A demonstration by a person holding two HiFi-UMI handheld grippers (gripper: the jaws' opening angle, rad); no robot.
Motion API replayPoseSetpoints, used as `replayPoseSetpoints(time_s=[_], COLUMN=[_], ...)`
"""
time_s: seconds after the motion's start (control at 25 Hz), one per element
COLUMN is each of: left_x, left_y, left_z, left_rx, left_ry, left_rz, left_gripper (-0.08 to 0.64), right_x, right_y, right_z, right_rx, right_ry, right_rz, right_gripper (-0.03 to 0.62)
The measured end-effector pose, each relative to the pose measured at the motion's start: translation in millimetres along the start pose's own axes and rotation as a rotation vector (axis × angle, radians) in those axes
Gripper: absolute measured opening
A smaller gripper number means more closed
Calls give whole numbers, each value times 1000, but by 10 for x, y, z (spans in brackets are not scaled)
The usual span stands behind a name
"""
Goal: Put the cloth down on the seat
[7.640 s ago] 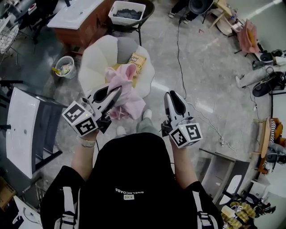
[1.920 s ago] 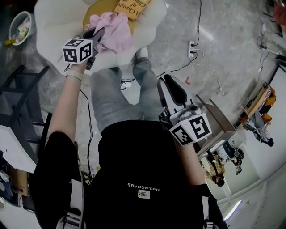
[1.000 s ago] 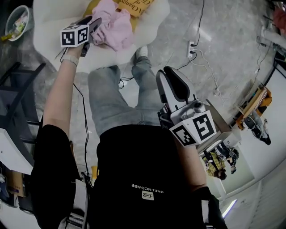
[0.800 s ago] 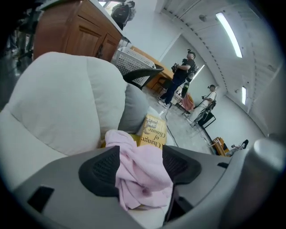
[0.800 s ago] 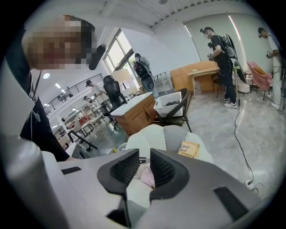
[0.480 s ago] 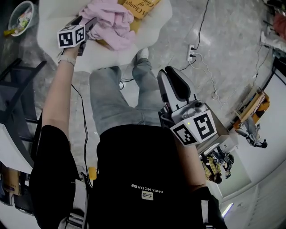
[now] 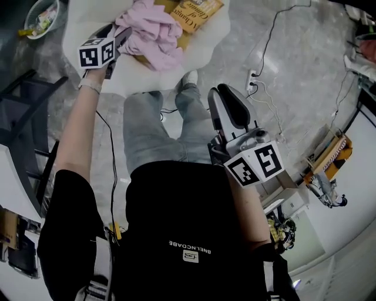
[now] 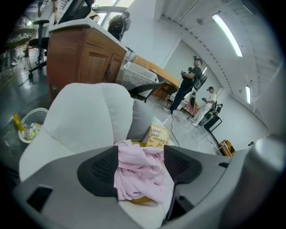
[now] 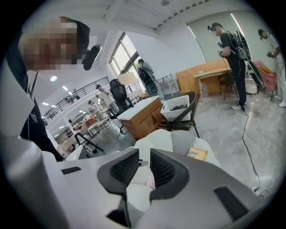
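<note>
A grey polished floor (image 7: 282, 70) is spreading through a large workshop room, and a white chair (image 7: 135, 73) is standing on it in front of the person.

The left gripper (image 7: 122, 35) is pointing down at the chair. Its jaws are standing wide apart and have just been opening. In the left gripper view (image 8: 140, 154) the pink cloth (image 8: 143, 176) is showing in the gap between them, but the pads are not pressing on it. The cloth (image 7: 150, 29) is lying in a crumpled heap on the seat, just beside the tips of this gripper. Something yellow is peeking out under its lower edge. A book with a yellow cover (image 7: 197, 13) is lying on the seat behind the cloth, touching it.

The right gripper (image 7: 222, 97) is hanging over the person's legs, well apart from the chair. Its jaws (image 9: 144, 154) are leaving only a narrow gap and are holding nothing.

A waste basket (image 7: 44, 14) is standing on the floor beside the chair, and a wooden cabinet (image 8: 80, 58) is standing behind it.
</note>
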State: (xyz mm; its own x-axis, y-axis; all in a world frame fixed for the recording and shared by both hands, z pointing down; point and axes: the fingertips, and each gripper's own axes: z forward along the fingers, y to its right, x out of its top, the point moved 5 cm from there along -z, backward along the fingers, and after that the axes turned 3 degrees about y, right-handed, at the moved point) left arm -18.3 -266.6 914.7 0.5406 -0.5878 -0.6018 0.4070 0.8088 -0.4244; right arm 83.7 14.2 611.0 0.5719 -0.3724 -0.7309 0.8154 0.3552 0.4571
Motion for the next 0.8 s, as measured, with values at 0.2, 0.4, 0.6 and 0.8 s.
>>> replayPoseSetpoints(time_s=[0.2, 0.4, 0.6, 0.8], left_x=[231, 570, 945, 1306], left_y=[247, 522, 796, 1174], left_z=[-270, -654, -1081, -1591], left_rx=[-27, -33, 1, -14], left_ry=[46, 111, 215, 345], left_rz=[9, 73, 112, 113], left_gripper=[305, 299, 65, 20], right_x=[206, 429, 641, 879], right_y=[-45, -142, -191, -305], right_z=[-31, -112, -175, -290], right_rx=[33, 66, 91, 133], right_ry=[30, 66, 98, 137], right_rz=[-4, -26, -30, -48], right_gripper=[97, 97, 97, 97])
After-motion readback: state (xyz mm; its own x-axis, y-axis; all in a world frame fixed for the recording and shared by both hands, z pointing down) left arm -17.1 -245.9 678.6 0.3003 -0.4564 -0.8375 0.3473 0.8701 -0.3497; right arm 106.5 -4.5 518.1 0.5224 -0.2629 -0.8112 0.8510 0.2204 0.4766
